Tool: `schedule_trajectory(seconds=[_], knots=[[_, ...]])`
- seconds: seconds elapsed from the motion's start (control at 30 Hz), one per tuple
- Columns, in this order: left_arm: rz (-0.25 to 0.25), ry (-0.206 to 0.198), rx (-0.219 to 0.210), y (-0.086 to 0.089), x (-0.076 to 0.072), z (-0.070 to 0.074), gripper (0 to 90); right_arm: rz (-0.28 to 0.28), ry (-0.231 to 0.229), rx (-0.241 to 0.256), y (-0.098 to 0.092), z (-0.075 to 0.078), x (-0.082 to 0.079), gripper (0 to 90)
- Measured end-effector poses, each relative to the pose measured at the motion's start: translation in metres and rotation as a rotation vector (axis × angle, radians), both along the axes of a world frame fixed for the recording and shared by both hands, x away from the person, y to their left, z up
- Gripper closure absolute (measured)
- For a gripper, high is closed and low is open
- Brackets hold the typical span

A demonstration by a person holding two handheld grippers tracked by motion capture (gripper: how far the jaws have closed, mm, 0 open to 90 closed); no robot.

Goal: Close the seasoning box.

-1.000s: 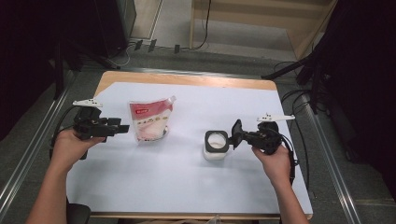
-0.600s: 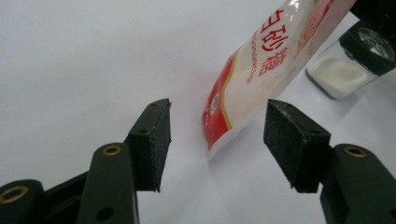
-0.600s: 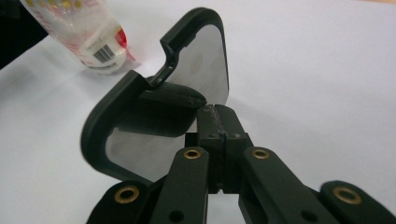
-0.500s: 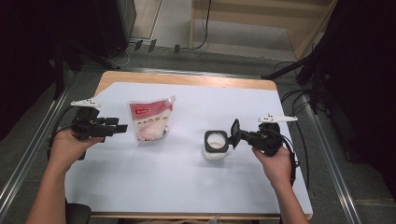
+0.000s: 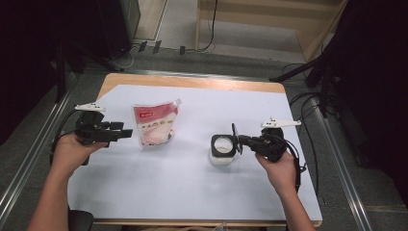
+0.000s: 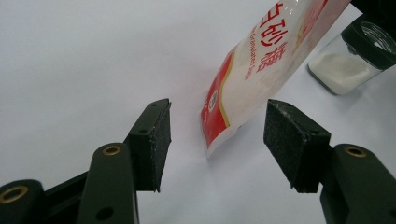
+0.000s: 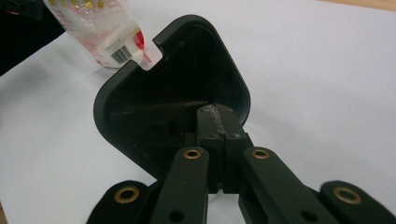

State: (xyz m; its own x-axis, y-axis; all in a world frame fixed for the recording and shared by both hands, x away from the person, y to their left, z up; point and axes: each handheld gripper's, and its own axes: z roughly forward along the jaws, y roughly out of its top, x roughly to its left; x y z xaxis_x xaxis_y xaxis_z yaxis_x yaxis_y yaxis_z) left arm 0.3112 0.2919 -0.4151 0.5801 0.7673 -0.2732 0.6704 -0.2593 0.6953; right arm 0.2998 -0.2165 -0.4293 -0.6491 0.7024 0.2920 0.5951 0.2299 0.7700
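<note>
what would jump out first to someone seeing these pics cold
Probably the red-and-white pouch left of centre on the white table cover, with the open left gripper pointed at it from beside it. Next, the glass jar of white powder right of centre, its black flip lid tipped open and pinched between the right gripper jaws.

My left black matt-plastic gripper (image 6: 217, 140) has rough foam-like pads (image 6: 290, 140) and brass-coloured rivets. The red-and-white sugar pouch (image 5: 154, 124) is glossy plastic film. My right gripper (image 7: 215, 122) pinches a smooth black plastic lid (image 7: 173, 93). The clear glass jar (image 6: 350, 58) holds grainy white powder. A matt white sheet (image 5: 192, 192) covers the wooden table (image 5: 192, 82).
</note>
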Motion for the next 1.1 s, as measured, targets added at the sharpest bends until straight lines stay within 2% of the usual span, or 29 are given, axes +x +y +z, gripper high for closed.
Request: schedule_trajectory(seconds=[0.23, 0.37, 0.7, 0.83, 1.1], knots=[[0.009, -0.004, -0.002, 0.001, 0.000, 0.000, 42.3, 0.017, -0.014, -0.002, 0.007, -0.001, 0.000, 90.0], [0.000, 0.000, -0.002, 0.000, 0.001, 0.000, 42.3, 0.031, -0.003, -0.006, 0.013, -0.003, 0.000, 90.0], [0.003, 0.008, -0.011, -0.001, 0.001, -0.002, 41.9, 0.066, 0.007, -0.033, 0.023, -0.006, -0.001, 88.8], [-0.002, 0.013, 0.001, -0.002, 0.001, -0.002, 41.7, 0.070, 0.002, -0.049, 0.026, -0.008, -0.001, 88.5], [-0.003, 0.020, 0.001, -0.001, 0.003, -0.006, 41.1, 0.081, -0.012, -0.058, 0.030, -0.008, -0.004, 79.9]])
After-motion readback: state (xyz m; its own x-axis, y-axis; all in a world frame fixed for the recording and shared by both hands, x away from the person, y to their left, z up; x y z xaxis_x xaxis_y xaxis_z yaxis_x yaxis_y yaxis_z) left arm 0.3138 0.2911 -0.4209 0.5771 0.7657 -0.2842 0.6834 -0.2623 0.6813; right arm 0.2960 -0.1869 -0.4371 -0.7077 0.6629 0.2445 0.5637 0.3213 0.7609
